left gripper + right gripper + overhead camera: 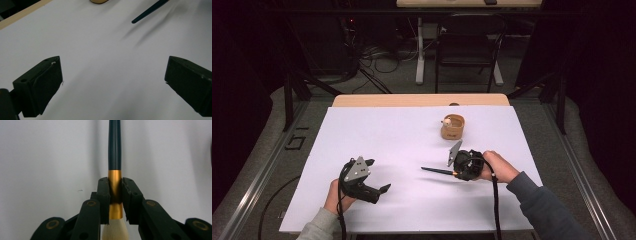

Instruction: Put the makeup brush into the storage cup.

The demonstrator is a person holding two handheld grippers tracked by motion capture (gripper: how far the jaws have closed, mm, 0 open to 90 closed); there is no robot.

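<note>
My left tool [371,176] hangs low over the white tabletop [387,135] with its jaws spread wide and nothing between them. My right tool [115,195] is clamped on the gold ferrule of a brush [115,147], its dark handle pointing away toward the left tool. Farther back, a small tan cup [453,127] stands on the tabletop.

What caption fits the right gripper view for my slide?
Right hand-held gripper clamps the brush by its gold ferrule, dark handle pointing away over the white sheet.

holder [453,127] far right on sheet [387,135] | brush [438,171] nearer, before it
</note>
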